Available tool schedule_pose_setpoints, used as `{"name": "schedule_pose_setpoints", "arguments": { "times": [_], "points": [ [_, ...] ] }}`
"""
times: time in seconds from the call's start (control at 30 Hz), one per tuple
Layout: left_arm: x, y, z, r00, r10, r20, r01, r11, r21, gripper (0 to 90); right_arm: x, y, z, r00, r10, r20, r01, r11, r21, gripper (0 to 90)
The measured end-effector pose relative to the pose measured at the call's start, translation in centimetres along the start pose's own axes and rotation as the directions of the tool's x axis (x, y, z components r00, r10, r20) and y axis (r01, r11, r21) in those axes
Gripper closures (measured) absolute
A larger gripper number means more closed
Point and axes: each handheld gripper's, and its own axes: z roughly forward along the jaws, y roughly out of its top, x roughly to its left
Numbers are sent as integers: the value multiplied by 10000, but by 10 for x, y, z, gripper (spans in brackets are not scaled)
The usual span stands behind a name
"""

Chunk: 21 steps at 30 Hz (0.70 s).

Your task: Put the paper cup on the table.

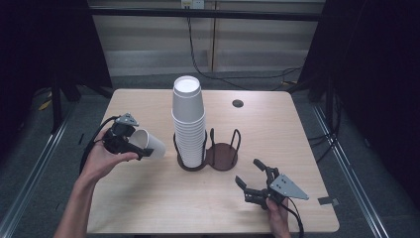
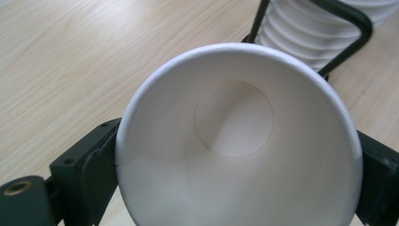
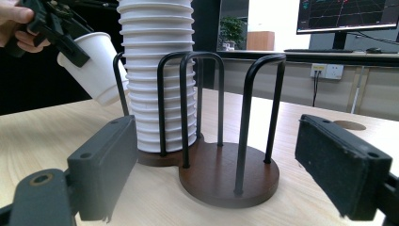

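The wooden table [image 1: 148, 198] carries no label or writing that can be read, and neither do the cups or the holder. Its near half lies bare between the two hands; the left and right edges drop to dark floor. A small round grommet hole [image 1: 237, 103] sits toward the far right corner.

The tall stack of white paper cups [image 1: 188, 124] stands upright in the left bay of a twin holder [image 1: 222, 154], a dark wooden base with black wire hoops; the right bay is vacant.

A single paper cup [image 1: 148, 144] lies tilted on its side above the table, left of the stack and just beside it, its mouth facing back toward the left gripper [image 1: 130, 146]. That gripper's jaws sit on either side of the cup's rim, holding it.

The right gripper [image 1: 250, 179] rests low near the front right edge, jaws spread wide on nothing, pointed at the holder's vacant bay.
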Motion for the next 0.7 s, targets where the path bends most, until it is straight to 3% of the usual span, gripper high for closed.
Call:
{"name": "schedule_pose_setpoints", "arguments": {
  "times": [0.17, 0.3, 0.47, 0.63, 0.7],
  "points": [
    [2, 5, 11, 9999, -23, 106, 17, 9985, 555, 72, 0, 0, 0, 10000, 3, -2, -3, 10000, 0, 131],
    [3, 8, 21, 9999, 123, -57, -114, 9915, 1292, 73, 0, 0, 0, 10000, 5, -17, -5, 10000, 3, 131],
    [2, 12, 28, 9996, 238, -126, -213, 9846, 1733, 72, 0, 0, 0, 10000, 9, -29, -9, 10000, 18, 131],
    [5, 15, 36, 9976, 597, -351, -488, 9655, 2559, 71, 0, 0, 0, 10000, -7, -15, 7, 10000, 55, 131],
    [3, 16, 38, 9978, 563, -362, -446, 9627, 2671, 70, 0, 0, 0, 10000, -6, -19, 6, 10000, 75, 132]
  ]
}}
